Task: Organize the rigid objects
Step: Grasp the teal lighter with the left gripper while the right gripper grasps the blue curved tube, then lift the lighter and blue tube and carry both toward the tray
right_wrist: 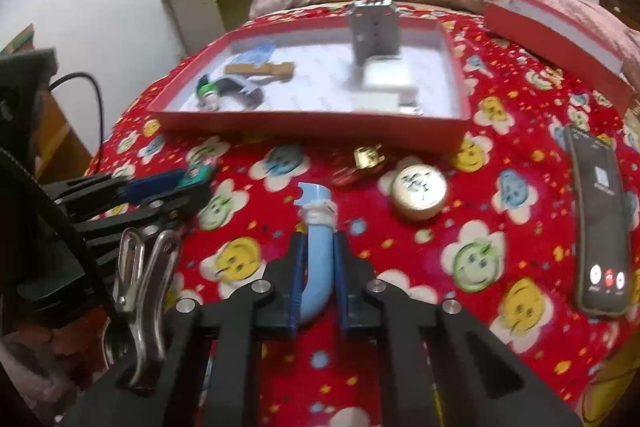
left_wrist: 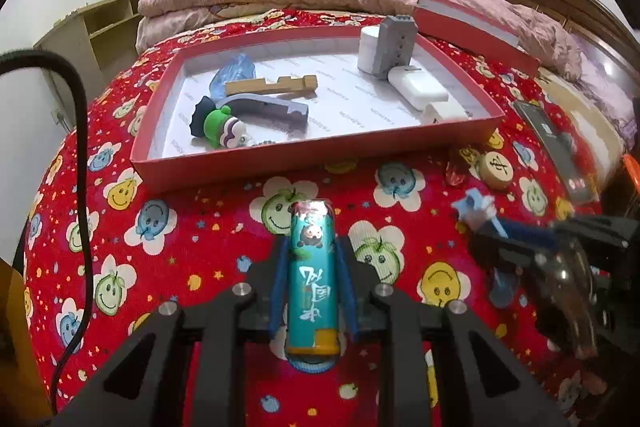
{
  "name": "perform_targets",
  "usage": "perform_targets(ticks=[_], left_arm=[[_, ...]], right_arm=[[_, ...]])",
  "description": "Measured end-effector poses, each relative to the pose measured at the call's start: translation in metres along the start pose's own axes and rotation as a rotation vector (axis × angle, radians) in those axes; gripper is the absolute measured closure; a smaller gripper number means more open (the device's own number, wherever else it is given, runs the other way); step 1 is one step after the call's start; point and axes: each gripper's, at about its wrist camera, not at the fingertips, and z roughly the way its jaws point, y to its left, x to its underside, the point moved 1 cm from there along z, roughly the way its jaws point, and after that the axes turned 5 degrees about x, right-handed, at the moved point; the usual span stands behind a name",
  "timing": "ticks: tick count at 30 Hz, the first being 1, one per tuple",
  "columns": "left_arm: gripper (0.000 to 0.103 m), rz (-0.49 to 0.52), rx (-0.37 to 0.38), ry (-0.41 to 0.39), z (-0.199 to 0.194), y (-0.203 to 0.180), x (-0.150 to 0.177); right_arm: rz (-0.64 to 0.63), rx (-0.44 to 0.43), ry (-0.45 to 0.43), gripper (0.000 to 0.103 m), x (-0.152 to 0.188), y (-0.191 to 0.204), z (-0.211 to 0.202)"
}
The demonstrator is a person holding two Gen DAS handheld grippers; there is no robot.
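The left gripper (left_wrist: 312,267) clamped a teal tube (left_wrist: 313,279) above the bed (left_wrist: 208,227). The right gripper (right_wrist: 318,267) pinched a curved blue piece (right_wrist: 318,259), near the red box (right_wrist: 312,129).

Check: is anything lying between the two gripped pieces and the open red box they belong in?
Nothing visible. The left gripper holds the teal tube, the right gripper the blue curved piece. Only bare bedspread lies ahead to the red box; the round wooden piece sits off right.

Glossy tube (left_wrist: 311,279), seemingly wooden disc (right_wrist: 419,191)
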Motion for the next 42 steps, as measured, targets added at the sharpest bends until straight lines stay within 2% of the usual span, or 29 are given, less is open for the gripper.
perform_targets(ticks=[6, 24, 34, 42], left_arm=[[0.079, -0.008, 0.001, -0.026, -0.001, -0.001, 0.003], [0.079, -0.004, 0.001, -0.028, -0.002, -0.002, 0.004], [0.079, -0.054, 0.047, -0.029, -0.008, 0.005, 0.005], [0.079, -0.084, 0.065, -0.061, -0.022, 0.012, 0.005]], right_arm=[[0.007, 0.001, -0.010, 0.088, 0.006, 0.001, -0.002], [0.024, 0.001, -0.039, 0.088, 0.010, 0.000, -0.004], [0.032, 0.010, -0.033, 0.089, 0.008, 0.003, -0.004], [0.031, 0.004, -0.036, 0.090, 0.005, 0.006, -0.011]])
